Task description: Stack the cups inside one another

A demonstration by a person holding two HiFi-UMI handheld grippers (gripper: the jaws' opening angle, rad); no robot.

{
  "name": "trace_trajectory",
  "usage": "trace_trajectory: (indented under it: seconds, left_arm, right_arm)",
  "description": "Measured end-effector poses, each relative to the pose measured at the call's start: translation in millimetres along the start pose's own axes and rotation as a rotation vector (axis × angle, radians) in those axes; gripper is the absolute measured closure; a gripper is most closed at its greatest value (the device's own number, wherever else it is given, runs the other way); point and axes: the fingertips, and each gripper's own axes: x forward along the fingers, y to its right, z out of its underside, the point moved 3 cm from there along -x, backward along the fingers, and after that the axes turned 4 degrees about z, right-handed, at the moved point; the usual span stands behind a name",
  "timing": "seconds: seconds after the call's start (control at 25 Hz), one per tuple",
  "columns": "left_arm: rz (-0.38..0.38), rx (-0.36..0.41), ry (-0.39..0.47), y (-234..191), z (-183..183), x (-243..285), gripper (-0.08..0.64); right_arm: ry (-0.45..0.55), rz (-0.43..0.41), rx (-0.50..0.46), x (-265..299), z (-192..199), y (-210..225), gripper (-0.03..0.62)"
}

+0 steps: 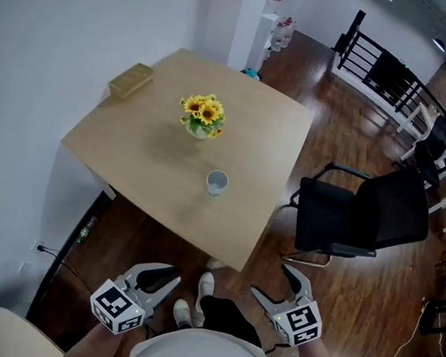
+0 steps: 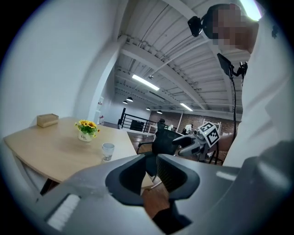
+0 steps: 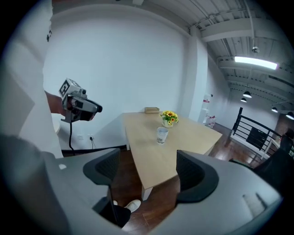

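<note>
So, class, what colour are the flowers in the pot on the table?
Yellow, with dark centres and green leaves; the flowers show best in the head view.

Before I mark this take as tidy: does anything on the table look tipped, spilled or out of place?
Nothing stands out. The cup stands upright on the wooden table, apart from the pot of sunflowers and the small brown box near the far corner. No spill shows.

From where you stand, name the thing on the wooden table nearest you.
The small pale cup: the white pot of yellow sunflowers stands beyond it, and the flat tan box lies farther still, by the wall.
</note>
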Motion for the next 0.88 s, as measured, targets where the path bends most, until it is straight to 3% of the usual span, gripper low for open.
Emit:
trace_trajectory:
  seconds: [0.32, 0.56, 0.88]
  left_arm:
    - [0.000, 0.051, 0.016, 46, 10, -12, 0.476]
    - [-0.009, 0.063, 0.022, 98, 21, 0, 0.476]
    - [0.007, 0.062, 0.014, 197, 48, 37, 0.476]
  right_arm:
    - [0.022, -0.019, 0.028, -52, 21, -22, 0.202]
    - [0.050, -0.072, -0.052, -97, 31, -30, 0.202]
    - [0.058, -0.051, -0.040, -178, 98, -21, 0.209]
